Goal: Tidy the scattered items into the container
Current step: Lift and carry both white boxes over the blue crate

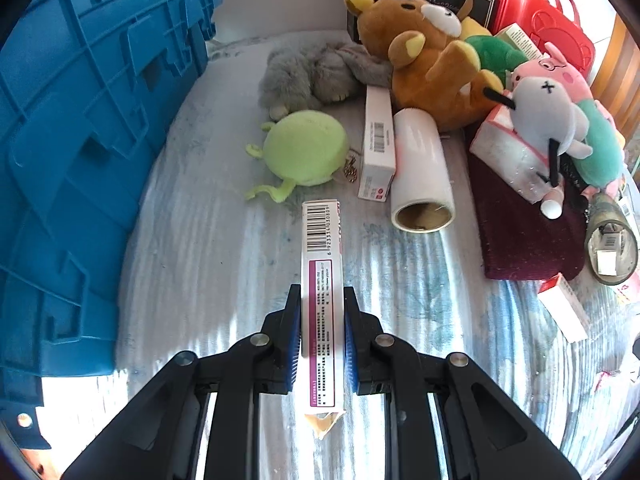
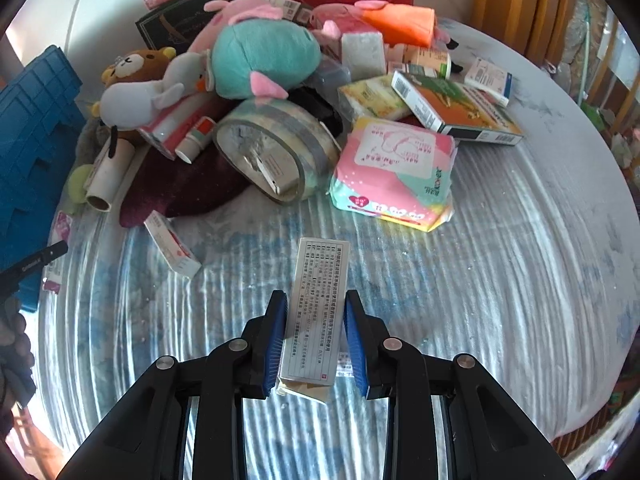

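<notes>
My left gripper is shut on a long white box with a barcode and magenta stripe, held above the bed. The blue crate rises at the left of that view. In the right wrist view, my right gripper is shut on a flat white box covered in printed text, lifted off the sheet. Scattered items lie beyond: a brown bear plush, a green plush, a white roll, a tape roll and a pink tissue pack.
The blue-and-white sheet covers the bed. A red case, a dark book, a maroon cloth and several small boxes crowd the far side. A gloved hand shows at the left edge. Wooden rails stand behind.
</notes>
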A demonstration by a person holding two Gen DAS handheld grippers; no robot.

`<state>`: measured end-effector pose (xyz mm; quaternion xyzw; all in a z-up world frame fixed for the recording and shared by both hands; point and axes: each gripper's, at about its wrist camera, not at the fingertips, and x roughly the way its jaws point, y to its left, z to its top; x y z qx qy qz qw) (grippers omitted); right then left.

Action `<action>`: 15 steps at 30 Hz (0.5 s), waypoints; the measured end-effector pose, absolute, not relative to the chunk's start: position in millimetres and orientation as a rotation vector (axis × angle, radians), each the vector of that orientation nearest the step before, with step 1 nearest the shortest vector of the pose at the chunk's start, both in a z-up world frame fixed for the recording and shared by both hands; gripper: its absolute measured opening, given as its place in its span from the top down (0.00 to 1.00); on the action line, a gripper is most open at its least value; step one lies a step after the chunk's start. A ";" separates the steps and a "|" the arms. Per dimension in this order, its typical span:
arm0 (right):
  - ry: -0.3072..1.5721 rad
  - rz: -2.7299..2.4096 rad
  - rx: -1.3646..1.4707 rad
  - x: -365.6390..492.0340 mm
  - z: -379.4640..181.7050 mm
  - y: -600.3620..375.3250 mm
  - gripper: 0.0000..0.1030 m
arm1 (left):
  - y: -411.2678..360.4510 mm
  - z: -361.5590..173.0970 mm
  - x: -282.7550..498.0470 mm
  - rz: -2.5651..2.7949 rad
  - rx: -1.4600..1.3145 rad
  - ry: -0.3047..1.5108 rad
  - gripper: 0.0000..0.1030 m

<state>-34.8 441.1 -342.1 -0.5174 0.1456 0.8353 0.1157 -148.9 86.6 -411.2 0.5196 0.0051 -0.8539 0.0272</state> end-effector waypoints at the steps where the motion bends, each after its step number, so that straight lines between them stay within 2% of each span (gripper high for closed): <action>1: 0.429 2.448 -1.512 -34.3 -339.7 439.3 0.73 | 87.2 -407.0 -148.3 -2.642 1.605 0.021 0.83; 10: 0.469 2.488 -1.451 -32.6 -298.6 437.7 0.73 | 105.1 -362.0 -141.8 -2.694 1.578 0.062 0.83; 15: 0.484 2.519 -1.408 -31.4 -272.2 437.5 0.73 | 116.4 -328.8 -137.3 -2.737 1.532 0.019 0.82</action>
